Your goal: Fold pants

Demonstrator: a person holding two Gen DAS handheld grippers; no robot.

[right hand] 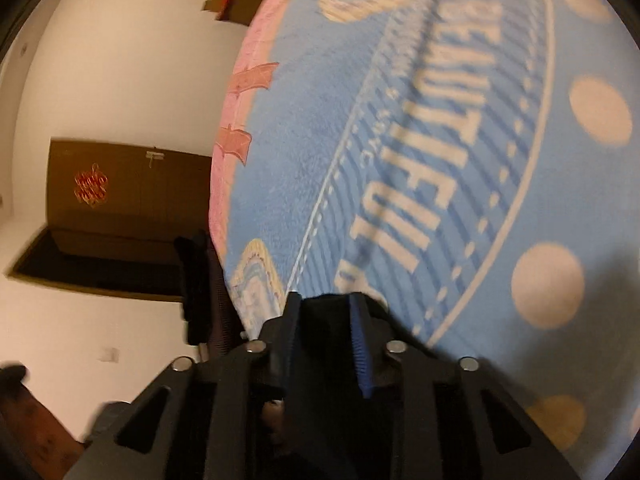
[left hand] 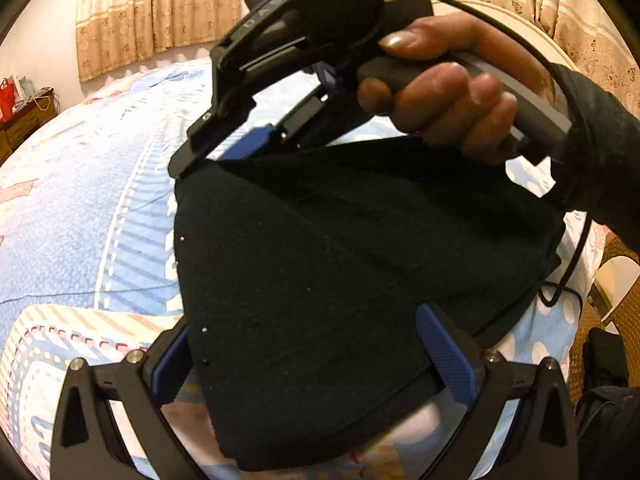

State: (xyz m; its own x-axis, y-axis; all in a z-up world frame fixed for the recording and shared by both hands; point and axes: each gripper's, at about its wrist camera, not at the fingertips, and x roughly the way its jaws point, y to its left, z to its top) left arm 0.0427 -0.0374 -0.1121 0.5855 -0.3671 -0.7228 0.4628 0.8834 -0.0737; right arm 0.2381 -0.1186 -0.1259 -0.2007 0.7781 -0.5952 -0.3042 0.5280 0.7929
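Blue patterned bedspread (left hand: 80, 216) underneath, cream curtains (left hand: 156, 8) behind. Black pants (left hand: 340, 264) bunched in a dark mound on top, mid-fold by the look of it. Left gripper (left hand: 316, 360) spread wide around the near edge, pads not pressing. Right gripper (right hand: 326, 340) pinched on a dark fold at the far corner, held by a hand (left hand: 452, 92). Next move likely needs that corner carried across and laid flat. Only the right wrist view gives the wall and brown cabinet (right hand: 128, 192); only the left view gives the whole garment.
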